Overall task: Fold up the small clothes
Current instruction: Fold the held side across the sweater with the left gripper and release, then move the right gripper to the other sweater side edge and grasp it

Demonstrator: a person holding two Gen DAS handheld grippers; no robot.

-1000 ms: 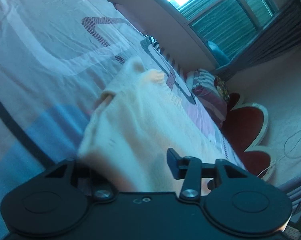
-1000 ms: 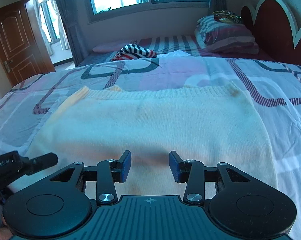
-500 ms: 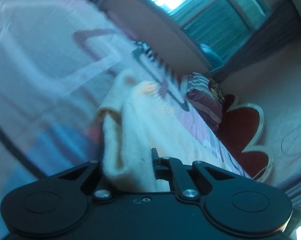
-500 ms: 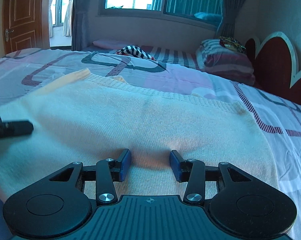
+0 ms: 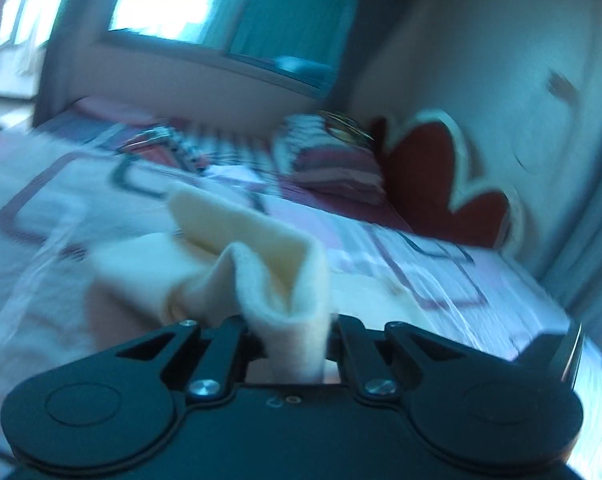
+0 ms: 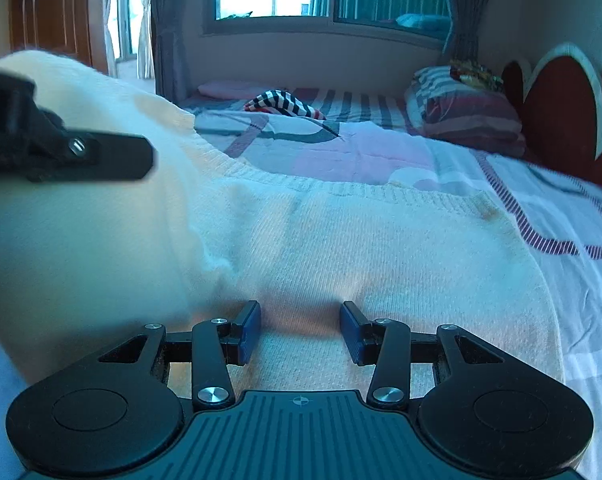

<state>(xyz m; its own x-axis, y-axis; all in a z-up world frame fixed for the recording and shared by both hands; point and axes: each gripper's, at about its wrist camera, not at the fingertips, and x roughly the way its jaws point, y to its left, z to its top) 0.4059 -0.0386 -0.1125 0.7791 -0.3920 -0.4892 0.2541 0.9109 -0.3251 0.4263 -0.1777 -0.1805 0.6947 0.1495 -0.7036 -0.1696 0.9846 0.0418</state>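
Now left gripper (image 5: 293, 330) fingers pinch the cream sweater (image 6: 381, 248) on the bed (image 6: 381, 152); right gripper (image 6: 300, 330) fingers gape.

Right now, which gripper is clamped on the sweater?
The left gripper, shut on the cream sweater's bunched edge; the right gripper stands open over it.

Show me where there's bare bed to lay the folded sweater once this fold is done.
Bare bedspread lies beyond the sweater's ribbed edge, before the striped garment. A second patch runs right of the sweater toward the headboard. The far right corner is crowded by the pillows. On the left, the lifted sweater side and the left gripper block the way.
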